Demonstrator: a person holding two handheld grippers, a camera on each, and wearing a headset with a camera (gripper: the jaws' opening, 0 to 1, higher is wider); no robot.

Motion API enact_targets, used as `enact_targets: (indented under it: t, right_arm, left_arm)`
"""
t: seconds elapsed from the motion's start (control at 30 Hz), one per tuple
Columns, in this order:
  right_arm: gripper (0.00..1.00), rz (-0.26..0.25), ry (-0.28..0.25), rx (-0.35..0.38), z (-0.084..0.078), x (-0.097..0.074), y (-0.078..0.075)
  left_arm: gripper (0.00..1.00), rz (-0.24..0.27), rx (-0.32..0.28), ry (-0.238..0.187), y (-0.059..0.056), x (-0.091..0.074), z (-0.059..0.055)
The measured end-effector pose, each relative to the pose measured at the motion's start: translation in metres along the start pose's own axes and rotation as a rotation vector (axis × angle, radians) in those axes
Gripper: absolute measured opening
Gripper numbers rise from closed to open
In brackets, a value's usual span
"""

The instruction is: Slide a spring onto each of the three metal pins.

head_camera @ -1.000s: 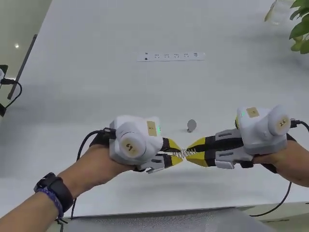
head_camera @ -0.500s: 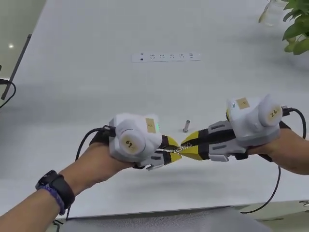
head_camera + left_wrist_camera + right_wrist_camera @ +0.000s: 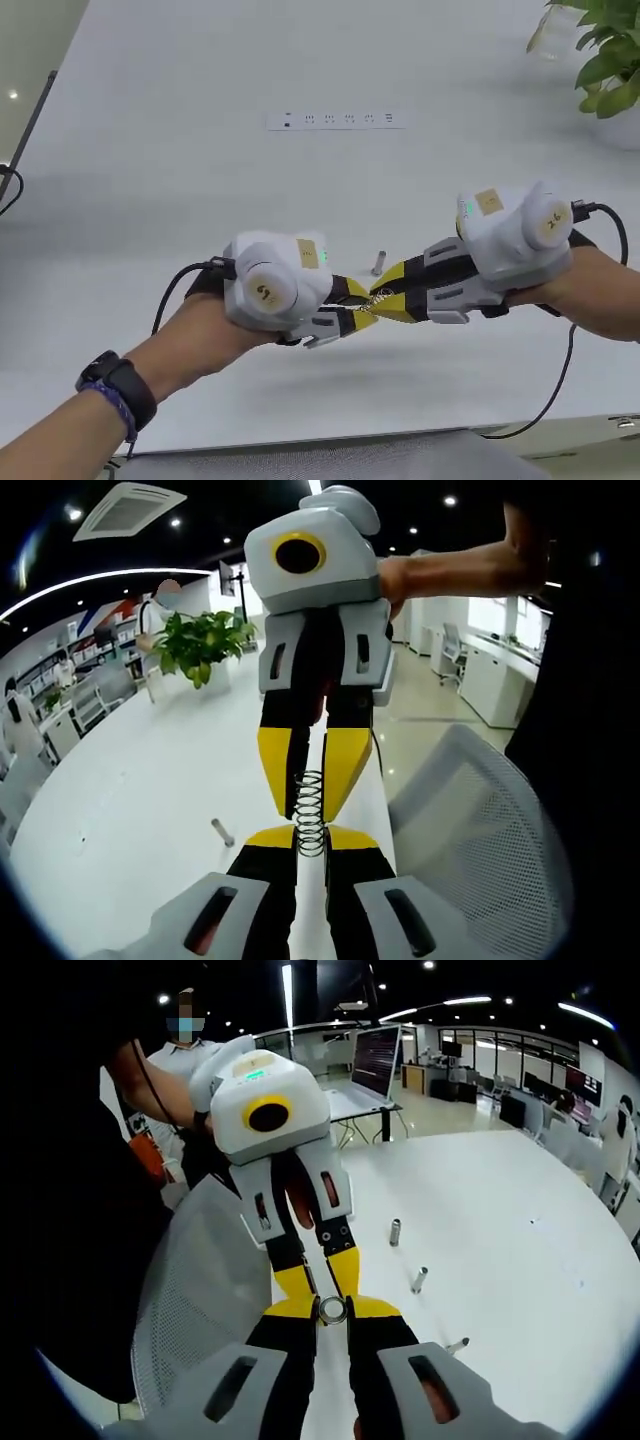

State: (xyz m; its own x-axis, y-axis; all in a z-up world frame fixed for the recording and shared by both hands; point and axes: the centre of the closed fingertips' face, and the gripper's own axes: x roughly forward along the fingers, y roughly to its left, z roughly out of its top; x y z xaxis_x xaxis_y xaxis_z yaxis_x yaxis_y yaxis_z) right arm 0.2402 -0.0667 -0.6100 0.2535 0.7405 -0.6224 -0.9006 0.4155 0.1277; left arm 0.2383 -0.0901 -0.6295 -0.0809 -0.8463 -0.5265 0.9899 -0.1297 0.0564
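A small metal spring [image 3: 372,300] spans the gap between both grippers just above the white table [image 3: 200,180]. In the left gripper view the spring [image 3: 310,815] rises from my left gripper [image 3: 311,838], which is shut on its near end, into the yellow jaws of the right gripper [image 3: 313,780]. In the right gripper view the spring's end shows as a ring [image 3: 332,1309] pinched in my right gripper [image 3: 332,1310], with the left gripper [image 3: 325,1272] facing it. Three metal pins [image 3: 395,1231] [image 3: 419,1280] [image 3: 456,1345] are on the table beyond; one pin [image 3: 379,263] stands just behind the tips.
A white power strip [image 3: 337,120] lies at the middle of the far table. A potted plant [image 3: 600,60] stands at the far right corner. The near table edge runs below my hands, with a mesh chair back [image 3: 200,1300] beside it. Cables trail from both grippers.
The two grippers have come closer together, tip to tip, and the spring between them looks shorter. The right gripper has shifted left and slightly up.
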Motion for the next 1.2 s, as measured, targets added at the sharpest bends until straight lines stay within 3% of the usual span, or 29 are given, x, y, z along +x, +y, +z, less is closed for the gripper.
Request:
enact_targets:
  t: [0.2, 0.47, 0.6, 0.8, 1.2]
  right_arm:
    - [0.09, 0.005, 0.023, -0.032, 0.005, -0.004, 0.0]
    - [0.15, 0.041, 0.137, -0.151, 0.002, -0.011, -0.003]
    - [0.15, 0.065, 0.163, -0.197, 0.006, -0.014, -0.002]
    - [0.13, 0.107, 0.215, -0.27, 0.005, -0.014, 0.004]
    - [0.09, 0.132, 0.27, -0.344, 0.0, -0.012, 0.003]
  left_arm:
    - [0.02, 0.005, -0.002, -0.02, 0.003, -0.002, 0.006]
    - [0.02, -0.003, 0.0, -0.047, 0.001, -0.002, 0.016]
    - [0.02, -0.004, -0.011, -0.066, 0.002, -0.002, 0.021]
    - [0.01, -0.008, -0.027, -0.082, 0.004, -0.005, 0.023]
    - [0.01, -0.023, -0.029, -0.08, 0.002, -0.003, 0.021]
